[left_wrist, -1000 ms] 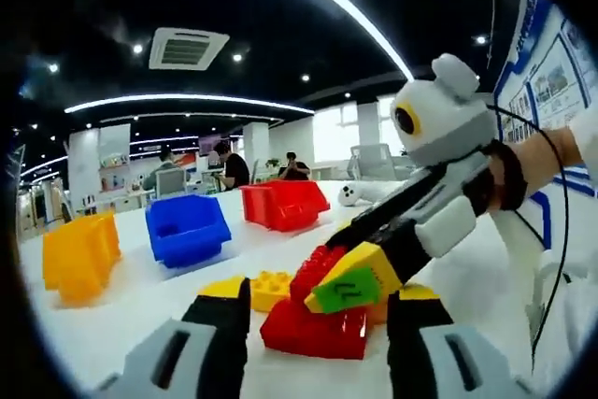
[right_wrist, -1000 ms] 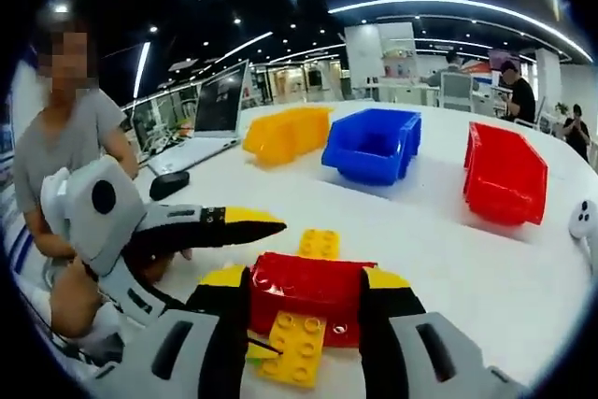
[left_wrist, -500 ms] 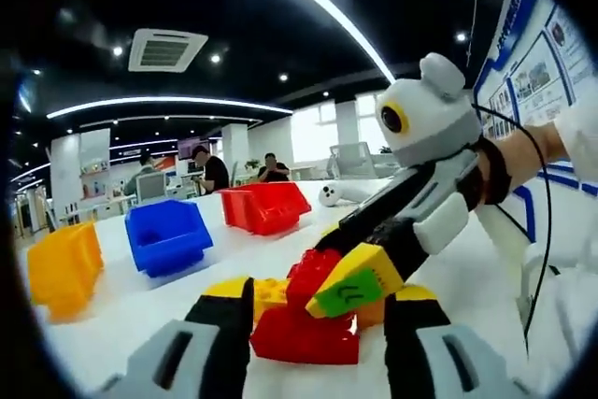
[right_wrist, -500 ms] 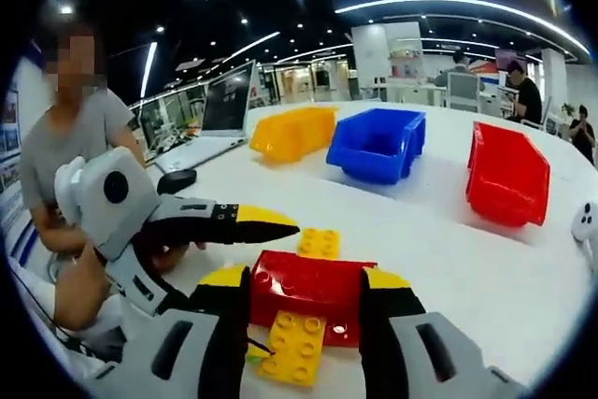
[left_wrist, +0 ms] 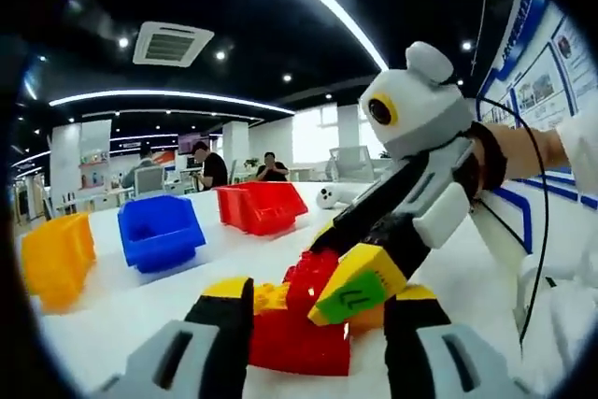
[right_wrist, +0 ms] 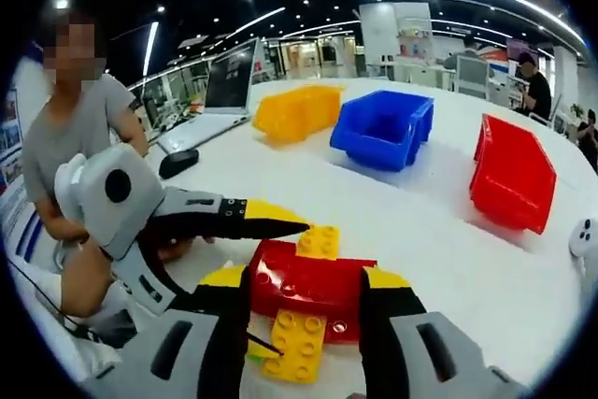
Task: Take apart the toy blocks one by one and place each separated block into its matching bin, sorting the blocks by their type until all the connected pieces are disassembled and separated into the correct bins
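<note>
In the right gripper view my right gripper (right_wrist: 306,279) is shut on a red block (right_wrist: 308,282). A yellow block (right_wrist: 294,345) is joined under the red one. A loose yellow block (right_wrist: 320,240) lies on the white table just behind. My left gripper (right_wrist: 280,223) reaches in from the left, its yellow tip beside that loose block. In the left gripper view my left gripper (left_wrist: 322,294) is open, with a red block (left_wrist: 299,341) low between its wide jaws. The right gripper (left_wrist: 360,279) comes in from the right, clamped on a red piece (left_wrist: 308,273).
A yellow bin (right_wrist: 297,109), a blue bin (right_wrist: 383,128) and a red bin (right_wrist: 509,175) stand in a row at the back of the table (right_wrist: 439,231). A laptop (right_wrist: 224,91) and mouse (right_wrist: 177,163) lie far left. A person sits at the left edge.
My left gripper's tip has moved closer to the loose yellow block and the red block. The right gripper still clamps the red block.
</note>
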